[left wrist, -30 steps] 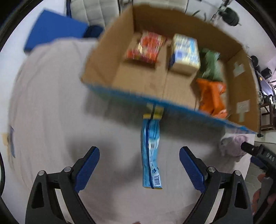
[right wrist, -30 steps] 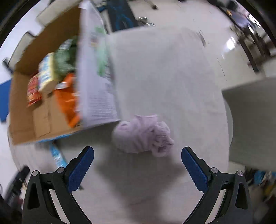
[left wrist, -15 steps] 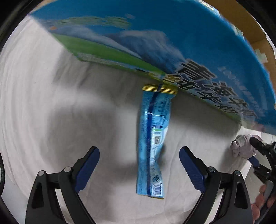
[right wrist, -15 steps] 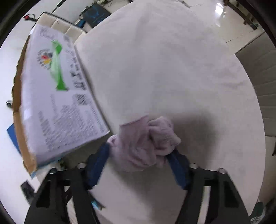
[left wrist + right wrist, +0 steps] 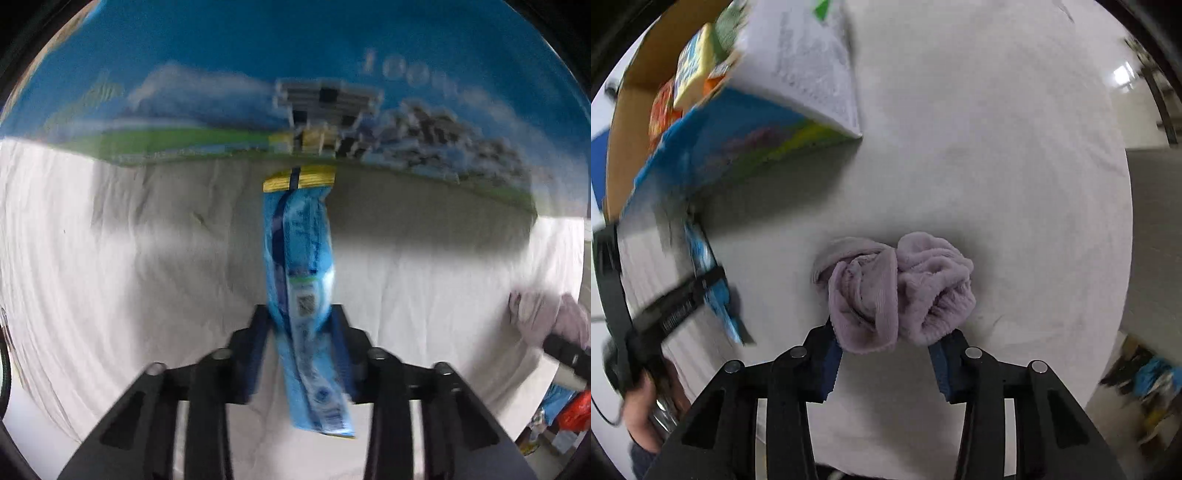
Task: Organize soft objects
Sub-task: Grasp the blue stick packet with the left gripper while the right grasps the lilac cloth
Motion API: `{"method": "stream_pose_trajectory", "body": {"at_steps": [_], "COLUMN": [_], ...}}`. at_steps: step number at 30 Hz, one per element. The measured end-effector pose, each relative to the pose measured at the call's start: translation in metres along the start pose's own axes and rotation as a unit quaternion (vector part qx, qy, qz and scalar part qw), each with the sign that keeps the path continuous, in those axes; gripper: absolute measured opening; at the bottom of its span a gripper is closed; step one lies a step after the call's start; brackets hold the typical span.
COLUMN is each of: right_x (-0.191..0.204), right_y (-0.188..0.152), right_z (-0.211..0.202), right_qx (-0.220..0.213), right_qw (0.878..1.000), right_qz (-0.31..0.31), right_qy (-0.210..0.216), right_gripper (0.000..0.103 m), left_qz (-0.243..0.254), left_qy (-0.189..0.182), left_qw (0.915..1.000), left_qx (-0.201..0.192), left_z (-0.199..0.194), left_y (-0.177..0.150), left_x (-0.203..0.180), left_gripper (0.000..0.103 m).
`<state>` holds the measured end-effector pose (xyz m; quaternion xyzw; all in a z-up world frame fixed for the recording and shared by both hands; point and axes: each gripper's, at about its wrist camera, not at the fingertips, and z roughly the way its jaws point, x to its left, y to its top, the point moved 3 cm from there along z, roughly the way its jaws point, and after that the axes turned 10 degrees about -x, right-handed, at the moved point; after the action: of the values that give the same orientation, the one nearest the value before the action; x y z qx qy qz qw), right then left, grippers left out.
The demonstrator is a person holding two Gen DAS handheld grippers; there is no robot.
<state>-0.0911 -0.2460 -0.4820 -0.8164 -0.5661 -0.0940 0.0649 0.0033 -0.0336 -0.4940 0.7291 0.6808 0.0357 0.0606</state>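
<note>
My left gripper (image 5: 301, 328) is shut on a long blue snack packet (image 5: 299, 266) with a yellow top end, which points toward the blue side of the cardboard box (image 5: 295, 74). The packet and left gripper also show in the right wrist view (image 5: 709, 280). My right gripper (image 5: 886, 343) is shut on a crumpled lilac towel (image 5: 897, 288), held just over the white tablecloth (image 5: 997, 147). The towel shows at the right edge of the left wrist view (image 5: 546, 317).
The open cardboard box (image 5: 713, 129) stands at the left on the round table and holds several snack packs (image 5: 690, 66). Floor and clutter lie beyond the table's right edge (image 5: 1152, 376).
My left gripper moved in low and closed on the blue packet. My right gripper closed on the lilac towel and has lifted it a little.
</note>
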Motion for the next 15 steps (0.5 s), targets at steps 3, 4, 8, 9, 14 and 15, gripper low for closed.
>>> {"method": "stream_pose_trajectory", "body": {"at_steps": [3, 4, 8, 9, 14, 15], "right_x": [-0.016, -0.022, -0.043, -0.045, -0.049, -0.048], "right_y": [-0.002, -0.002, 0.009, 0.011, 0.022, 0.024], "right_z": [-0.001, 0.0, 0.013, 0.015, 0.015, 0.016], "right_qx": [-0.021, -0.026, -0.041, -0.046, -0.066, -0.066], "right_qw": [0.996, 0.993, 0.977, 0.975, 0.976, 0.977], "right_qz": [0.075, 0.103, 0.188, 0.196, 0.193, 0.191], "right_qy": [0.034, 0.05, 0.089, 0.091, 0.078, 0.072], "right_gripper": [0.062, 0.062, 0.065, 0.065, 0.064, 0.064], "left_qz": [-0.001, -0.001, 0.001, -0.001, -0.012, -0.011], "left_qy": [-0.002, -0.001, 0.004, 0.005, 0.004, 0.005], "left_qw": [1.0, 1.0, 1.0, 1.0, 0.9999, 0.9999], "left_qx": [0.007, 0.007, 0.004, 0.003, -0.003, -0.004], "left_z": [0.0, 0.0, 0.001, 0.001, 0.011, 0.015], "left_y": [-0.017, -0.021, -0.033, -0.035, -0.036, -0.037], "left_x": [-0.003, -0.003, -0.007, -0.008, -0.017, -0.023], "left_gripper": [0.028, 0.028, 0.028, 0.028, 0.028, 0.028]}}
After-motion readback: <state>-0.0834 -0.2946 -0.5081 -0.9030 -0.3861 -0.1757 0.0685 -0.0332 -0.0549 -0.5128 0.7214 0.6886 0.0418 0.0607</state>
